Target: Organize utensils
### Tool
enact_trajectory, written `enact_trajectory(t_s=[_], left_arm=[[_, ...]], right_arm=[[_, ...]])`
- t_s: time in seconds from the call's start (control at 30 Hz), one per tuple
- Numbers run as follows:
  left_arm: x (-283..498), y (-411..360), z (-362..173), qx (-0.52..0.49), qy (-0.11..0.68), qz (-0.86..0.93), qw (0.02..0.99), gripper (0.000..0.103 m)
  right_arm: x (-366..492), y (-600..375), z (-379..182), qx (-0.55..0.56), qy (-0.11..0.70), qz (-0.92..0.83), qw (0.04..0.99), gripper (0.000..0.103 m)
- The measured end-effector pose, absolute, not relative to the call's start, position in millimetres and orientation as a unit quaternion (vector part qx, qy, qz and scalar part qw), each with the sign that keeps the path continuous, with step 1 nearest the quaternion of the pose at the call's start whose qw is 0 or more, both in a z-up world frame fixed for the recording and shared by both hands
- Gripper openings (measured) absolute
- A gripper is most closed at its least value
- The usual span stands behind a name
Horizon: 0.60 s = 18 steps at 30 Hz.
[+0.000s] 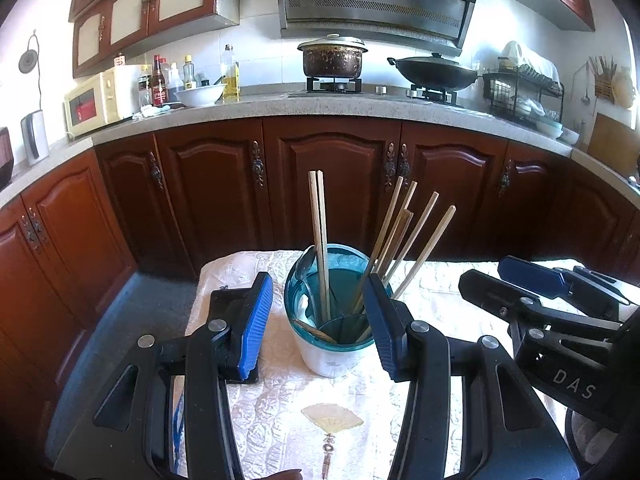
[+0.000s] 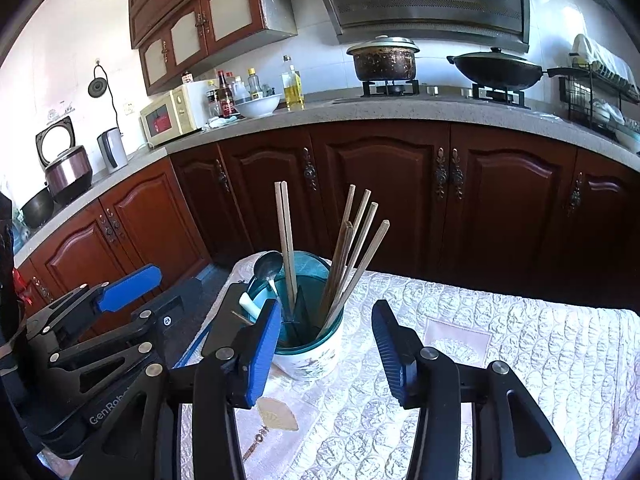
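We see the utensil holder (image 1: 328,320) standing on the quilted tablecloth (image 1: 288,408), with the chopsticks (image 1: 320,236) upright inside it and a spoon (image 2: 267,266) leaning at its left rim. Only the right wrist view shows the spoon's bowl plainly, and the rice cooker (image 2: 66,164) on the counter. Our left gripper (image 1: 316,324) gapes wide around the holder, gripping nothing. Our right gripper (image 2: 328,346) is likewise spread, empty, just beside the holder.

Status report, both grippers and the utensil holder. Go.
Left gripper open, straddling utensil holder. Right gripper open, empty. Chopsticks and spoon in holder. Nothing blocking.
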<state>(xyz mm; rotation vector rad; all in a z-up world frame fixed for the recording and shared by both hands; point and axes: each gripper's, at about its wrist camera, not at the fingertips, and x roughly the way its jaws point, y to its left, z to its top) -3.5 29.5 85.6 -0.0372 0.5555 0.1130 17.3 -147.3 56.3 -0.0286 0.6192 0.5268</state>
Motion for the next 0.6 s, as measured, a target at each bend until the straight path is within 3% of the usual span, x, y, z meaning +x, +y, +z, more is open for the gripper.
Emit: enact_trajectory(t_s=[0.6], left_arm=[[-5.5, 31.1, 89.0, -0.018, 0.268, 0.060, 0.961, 0.046]], right_arm=[[18.3, -146.0, 57.0, -0.014, 0.302, 0.256, 0.918, 0.046]])
